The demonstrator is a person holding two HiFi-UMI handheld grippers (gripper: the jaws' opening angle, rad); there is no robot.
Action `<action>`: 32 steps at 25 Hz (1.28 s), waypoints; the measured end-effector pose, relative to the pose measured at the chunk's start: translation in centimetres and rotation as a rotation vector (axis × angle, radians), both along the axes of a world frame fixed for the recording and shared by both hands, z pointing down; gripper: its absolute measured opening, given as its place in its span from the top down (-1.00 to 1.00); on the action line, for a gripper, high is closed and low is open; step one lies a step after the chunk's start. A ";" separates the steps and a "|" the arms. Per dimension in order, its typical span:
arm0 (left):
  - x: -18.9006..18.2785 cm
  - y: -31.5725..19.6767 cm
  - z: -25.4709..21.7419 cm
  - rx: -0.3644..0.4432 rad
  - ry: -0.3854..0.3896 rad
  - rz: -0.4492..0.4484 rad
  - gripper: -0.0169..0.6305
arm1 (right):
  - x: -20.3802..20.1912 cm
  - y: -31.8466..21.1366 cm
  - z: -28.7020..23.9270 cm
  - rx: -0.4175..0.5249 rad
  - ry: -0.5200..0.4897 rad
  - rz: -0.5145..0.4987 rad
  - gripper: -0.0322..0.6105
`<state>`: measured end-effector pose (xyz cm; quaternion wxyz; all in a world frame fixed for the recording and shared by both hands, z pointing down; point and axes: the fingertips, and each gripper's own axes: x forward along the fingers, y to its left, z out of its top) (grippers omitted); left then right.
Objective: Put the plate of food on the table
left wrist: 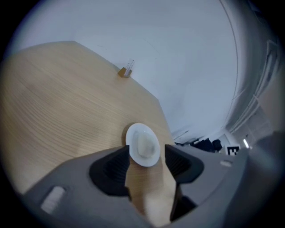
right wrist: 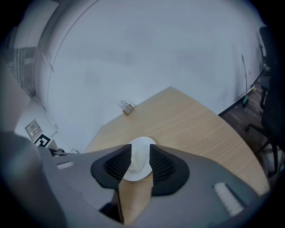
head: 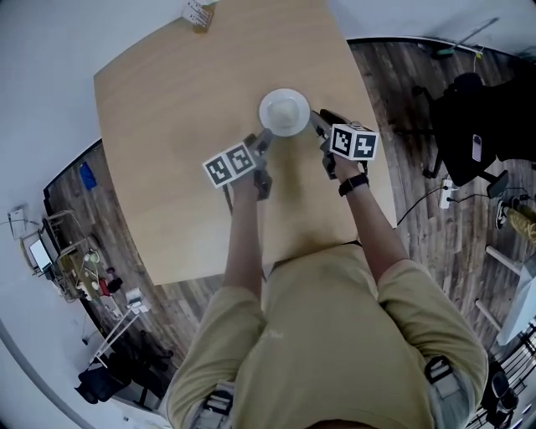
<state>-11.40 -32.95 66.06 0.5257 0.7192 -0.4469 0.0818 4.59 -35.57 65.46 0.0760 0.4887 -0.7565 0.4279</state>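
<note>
Now resting on the wooden table [head: 167, 184], the white plate of pale food [head: 285, 111] sits near the tabletop's middle. The left gripper [head: 265, 141] stands at the plate's 7 o'clock and the right gripper [head: 318, 124] at its 4 o'clock. Both have their jaws apart, released, with the plate's rim showing in each gap. A small card stand [head: 198, 12] waits at the table's far edge, toward 11 o'clock.
</note>
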 end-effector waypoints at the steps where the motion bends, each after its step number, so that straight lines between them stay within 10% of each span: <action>1: 0.1 0.6 -0.5 0.024 -0.016 0.016 0.19 | 0.1 0.6 -0.6 0.022 0.026 -0.005 0.51; 17: -1.3 8.8 -12.7 0.519 -0.301 0.028 0.61 | -0.2 10.4 -11.8 0.364 0.193 -0.009 0.81; 32: -4.3 15.5 -20.9 0.748 -0.475 0.039 0.94 | -1.5 16.9 -22.4 0.597 0.272 -0.012 0.88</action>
